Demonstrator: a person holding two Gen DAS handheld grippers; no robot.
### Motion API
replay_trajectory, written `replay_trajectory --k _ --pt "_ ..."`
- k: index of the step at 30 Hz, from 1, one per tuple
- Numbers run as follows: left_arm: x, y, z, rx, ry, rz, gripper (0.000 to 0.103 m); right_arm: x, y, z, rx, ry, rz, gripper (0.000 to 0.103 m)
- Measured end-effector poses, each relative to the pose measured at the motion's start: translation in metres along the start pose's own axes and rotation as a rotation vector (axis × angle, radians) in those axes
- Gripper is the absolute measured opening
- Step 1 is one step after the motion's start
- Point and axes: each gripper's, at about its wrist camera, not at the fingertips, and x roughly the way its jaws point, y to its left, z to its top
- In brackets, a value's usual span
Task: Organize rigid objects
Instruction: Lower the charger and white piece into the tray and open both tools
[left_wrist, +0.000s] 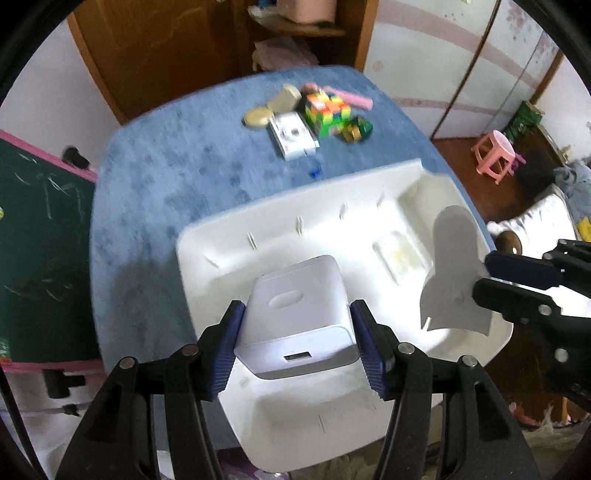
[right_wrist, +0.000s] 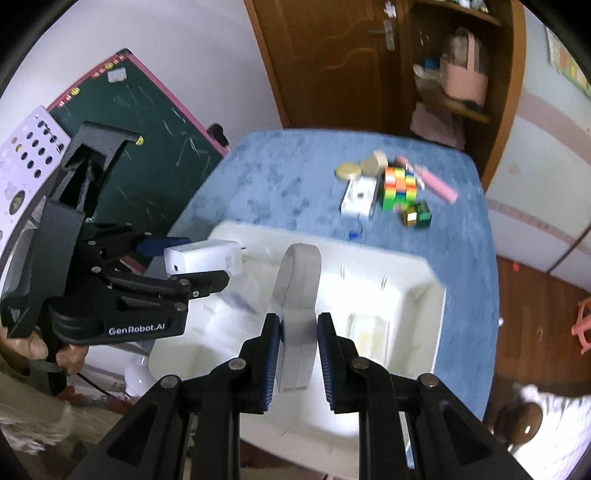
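Observation:
My left gripper (left_wrist: 297, 314) is shut on a white charger block (left_wrist: 295, 291), its blue pads pressing both sides. It hangs over a white plastic bin (left_wrist: 332, 192) on the blue table. In the right wrist view the same charger (right_wrist: 210, 253) shows its metal prongs, with the left gripper (right_wrist: 192, 263) and the hand holding it at the left. My right gripper (right_wrist: 299, 325) is shut on a flat white-grey piece with a rounded top (right_wrist: 299, 273), held upright above the bin (right_wrist: 424, 295). In the left wrist view that piece (left_wrist: 454, 258) and the right gripper (left_wrist: 484, 275) are over the bin's right side.
At the far side of the blue table (left_wrist: 166, 184) lie a colourful cube (left_wrist: 327, 110), a white box (left_wrist: 291, 136), wooden pieces (left_wrist: 284, 99), a pink bar (left_wrist: 354, 99) and a small green-gold cube (left_wrist: 356, 129). A chalkboard (left_wrist: 37, 240) stands left; a pink stool (left_wrist: 496, 151) right.

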Motion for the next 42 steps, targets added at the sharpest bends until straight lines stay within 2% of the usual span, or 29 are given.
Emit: replay_trajectory --k 4,11,19,20,23,24,25,28,29,42 --pt "0.021 -0.003 -0.012 0.036 0.064 -0.035 0.061 0.024 0.002 -0.018 0.042 0.072 -0.041 0.021" --pt "0.048 -0.014 -0.031 0.088 0.127 -0.054 0.062 0.065 -0.011 -0.043 0.115 0.195 -0.097 0.021" --pt "0.066 -0.015 -0.037 0.084 0.199 -0.062 0.063 0.09 -0.022 -0.057 0.164 0.263 -0.115 0.021" --pt "0.065 -0.014 -0.036 0.079 0.198 -0.063 0.065 0.091 -0.022 -0.057 0.163 0.268 -0.117 0.021" --pt "0.058 -0.012 -0.034 0.058 0.189 -0.117 0.081 0.094 -0.022 -0.059 0.16 0.287 -0.115 0.022" --pt "0.054 -0.012 -0.033 0.052 0.181 -0.124 0.083 0.095 -0.022 -0.058 0.162 0.287 -0.113 0.022" --pt "0.052 -0.012 -0.032 0.052 0.175 -0.122 0.083 0.093 -0.022 -0.058 0.166 0.284 -0.106 0.025" --pt "0.044 -0.012 -0.03 0.054 0.164 -0.109 0.083 0.089 -0.022 -0.057 0.175 0.273 -0.091 0.049" --pt "0.041 -0.012 -0.029 0.052 0.159 -0.108 0.083 0.085 -0.021 -0.056 0.175 0.257 -0.095 0.053" --pt "-0.013 -0.009 -0.004 0.051 0.018 -0.071 0.083 0.052 -0.009 -0.042 0.145 0.171 -0.11 0.053"
